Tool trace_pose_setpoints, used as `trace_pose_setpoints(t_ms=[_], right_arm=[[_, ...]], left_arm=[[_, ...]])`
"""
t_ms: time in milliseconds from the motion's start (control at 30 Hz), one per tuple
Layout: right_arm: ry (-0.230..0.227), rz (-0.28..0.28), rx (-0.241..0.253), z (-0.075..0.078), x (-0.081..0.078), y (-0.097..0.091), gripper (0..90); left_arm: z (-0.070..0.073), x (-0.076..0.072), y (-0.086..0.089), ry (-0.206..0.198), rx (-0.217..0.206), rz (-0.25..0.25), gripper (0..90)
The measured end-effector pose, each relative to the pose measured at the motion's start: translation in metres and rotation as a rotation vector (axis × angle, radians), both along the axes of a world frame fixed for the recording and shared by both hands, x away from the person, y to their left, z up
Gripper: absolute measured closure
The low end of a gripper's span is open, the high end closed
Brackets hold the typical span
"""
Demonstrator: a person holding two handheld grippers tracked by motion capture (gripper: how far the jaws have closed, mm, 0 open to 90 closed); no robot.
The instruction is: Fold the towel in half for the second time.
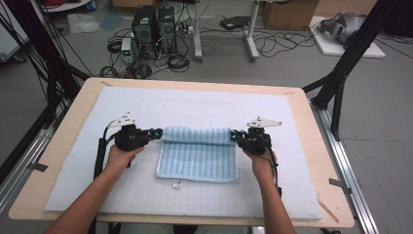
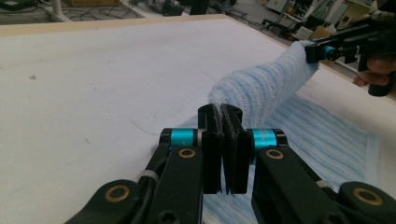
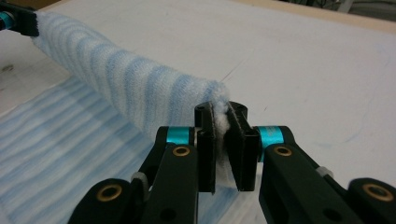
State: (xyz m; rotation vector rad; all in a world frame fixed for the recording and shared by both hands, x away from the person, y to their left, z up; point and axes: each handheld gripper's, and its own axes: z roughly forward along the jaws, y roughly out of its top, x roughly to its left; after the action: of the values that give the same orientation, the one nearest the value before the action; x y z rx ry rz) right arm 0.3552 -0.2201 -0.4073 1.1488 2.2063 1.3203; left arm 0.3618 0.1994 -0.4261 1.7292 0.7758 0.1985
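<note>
Folding the towel (image 1: 197, 156) is the step in hand, and both tongs are gripping it. The left tongs (image 1: 157, 132) are clamping the far corner at 9 o'clock, the right tongs (image 1: 234, 136) are clamping the far corner at 3 o'clock, and the raised edge is hanging between them as a soft roll. The towel is lying in the middle of the white mat (image 1: 146, 195) on the table (image 1: 63, 146), with its near half flat. To do this well, the person should be keeping both corners level and moving them together toward 6 o'clock, so that the edges are meeting evenly. The cloth is looking thick and ribbed, with pale blue and white stripes. The mat is looking smooth, with a faint grid.
</note>
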Motion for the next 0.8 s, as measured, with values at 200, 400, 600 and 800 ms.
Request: trace_pose_setpoints(t_ms=[200, 400, 600, 800], right_arm=[[-0.005, 0.017, 0.001, -0.005, -0.026, -0.002, 82.4], [0.006, 0.031, 0.021, -0.017, -0.048, -0.006, 81.6], [-0.005, 0.047, 0.003, -0.017, -0.060, -0.007, 81.6], [0.016, 0.073, -0.021, -0.020, -0.069, -0.007, 81.2]], left_arm=[[-0.004, -0.024, -0.001, -0.033, 0.029, -0.028, 86.5], [-0.011, -0.036, -0.001, -0.023, 0.046, -0.046, 86.5], [-0.012, -0.046, -0.001, -0.020, 0.061, -0.056, 86.4], [-0.016, -0.052, -0.001, -0.002, 0.081, -0.063, 86.4]])
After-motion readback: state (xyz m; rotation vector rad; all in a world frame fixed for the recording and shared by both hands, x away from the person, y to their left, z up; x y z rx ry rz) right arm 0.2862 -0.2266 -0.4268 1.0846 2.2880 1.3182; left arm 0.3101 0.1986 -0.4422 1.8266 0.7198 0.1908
